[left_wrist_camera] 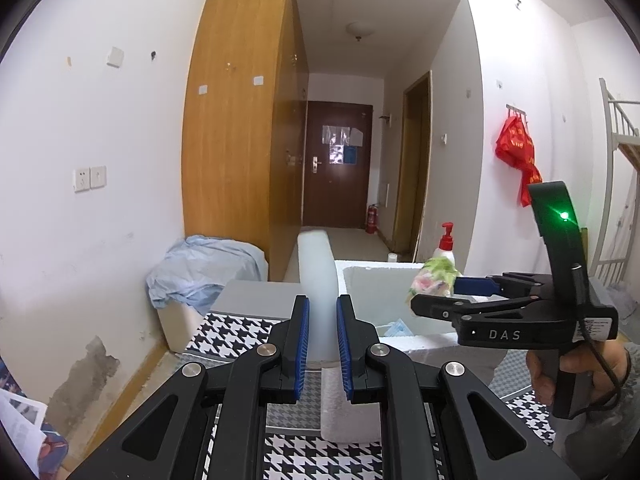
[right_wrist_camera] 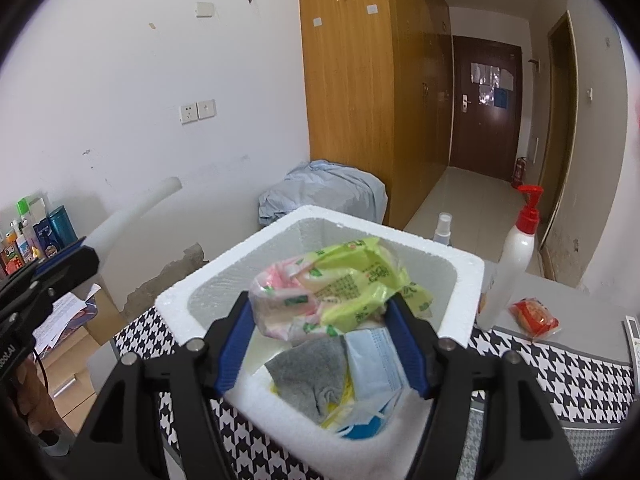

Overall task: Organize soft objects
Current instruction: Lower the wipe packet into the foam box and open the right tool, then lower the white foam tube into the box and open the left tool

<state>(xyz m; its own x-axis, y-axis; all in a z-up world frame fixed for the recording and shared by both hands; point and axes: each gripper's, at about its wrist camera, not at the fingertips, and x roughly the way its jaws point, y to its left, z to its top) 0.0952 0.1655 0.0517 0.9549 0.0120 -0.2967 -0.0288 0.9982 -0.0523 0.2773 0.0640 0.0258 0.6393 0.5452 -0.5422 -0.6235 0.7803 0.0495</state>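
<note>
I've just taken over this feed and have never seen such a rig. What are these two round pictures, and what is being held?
There is no robot here: a person carries a hand-held two-finger gripper in each hand. Each picture comes from a wide-angle camera on one gripper, looking forward along its jaws.

In the left wrist view, the left gripper is shut on an upright white foam slab.

In the right wrist view, the right gripper holds a yellow-green and pink plastic packet over an open white foam box. A grey sock and blue face masks lie inside the box.

The box stands on a black-and-white houndstooth cloth, beside a white pump bottle with a red top.
</note>
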